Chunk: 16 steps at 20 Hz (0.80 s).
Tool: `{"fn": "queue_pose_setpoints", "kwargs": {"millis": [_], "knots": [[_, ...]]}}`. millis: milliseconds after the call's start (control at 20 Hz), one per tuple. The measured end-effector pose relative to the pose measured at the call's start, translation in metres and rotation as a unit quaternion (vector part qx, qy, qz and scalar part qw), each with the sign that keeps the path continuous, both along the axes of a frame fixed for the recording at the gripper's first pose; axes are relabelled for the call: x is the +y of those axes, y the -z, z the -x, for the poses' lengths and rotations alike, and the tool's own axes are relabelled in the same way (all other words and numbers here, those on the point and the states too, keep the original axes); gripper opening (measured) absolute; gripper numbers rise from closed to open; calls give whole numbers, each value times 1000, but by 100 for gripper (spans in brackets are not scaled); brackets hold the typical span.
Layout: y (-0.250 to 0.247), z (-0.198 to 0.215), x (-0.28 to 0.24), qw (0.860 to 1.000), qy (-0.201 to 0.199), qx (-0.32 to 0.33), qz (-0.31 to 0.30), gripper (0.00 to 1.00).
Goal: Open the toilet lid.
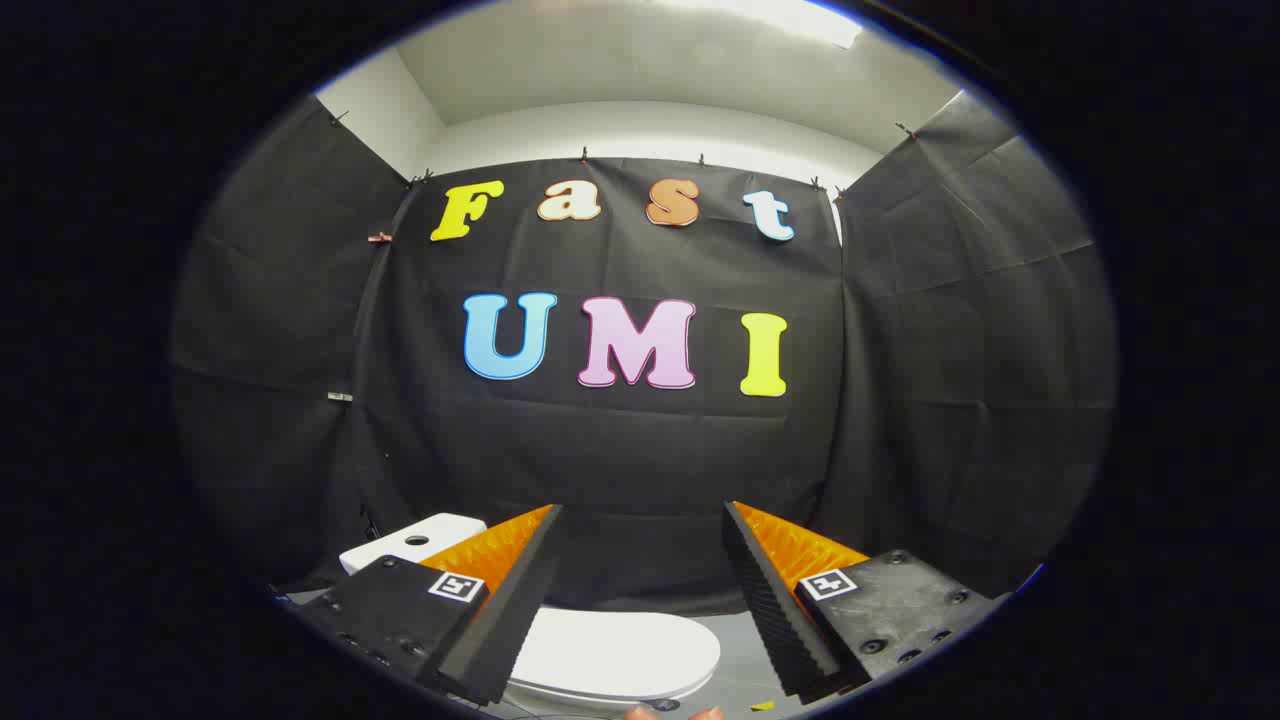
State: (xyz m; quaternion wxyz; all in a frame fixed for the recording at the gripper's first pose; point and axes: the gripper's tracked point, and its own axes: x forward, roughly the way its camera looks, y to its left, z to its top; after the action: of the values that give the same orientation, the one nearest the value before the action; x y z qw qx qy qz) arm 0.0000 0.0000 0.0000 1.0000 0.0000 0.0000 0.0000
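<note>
Toilet lid (pixel 615 650): white, closed, lying flat. I see it low between the two fingers and a little ahead of them, nearer the left finger than the right.
Lid front rim: the rounded edge faces me; a thin dark seam runs under it where lid meets seat.
Toilet tank (pixel 412 542): white, with a round button on top. It sits beyond the left finger, behind the lid's hinge end; its right part is hidden by that finger.
Gripper (pixel 642 520): fingers spread wide apart, holding nothing, raised above the lid and touching none of it.
Step in hand: approach. I judge the task not yet begun, since the lid is fully down.
How I would do it well: lower and tilt the gripper until the lid's front rim sits between the fingers, close on the rim only, then swing it up in an arc about the hinge toward the tank. A straight pull would likely slip off.
Risk: smooth plastic and a thin rim, so the hold may be shallow.
Containers: the bowl is covered by the lid; its contents cannot be told.
Floor (pixel 745 665): grey, right of the lid, with a small yellow scrap (pixel 762 706).
</note>
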Motion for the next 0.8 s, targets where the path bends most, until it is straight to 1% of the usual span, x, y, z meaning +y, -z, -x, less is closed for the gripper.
{"fn": "queue_pose_setpoints", "kwargs": {"millis": [800], "knots": [[6,-3,-7,1000,6,3,-1,99]]}}
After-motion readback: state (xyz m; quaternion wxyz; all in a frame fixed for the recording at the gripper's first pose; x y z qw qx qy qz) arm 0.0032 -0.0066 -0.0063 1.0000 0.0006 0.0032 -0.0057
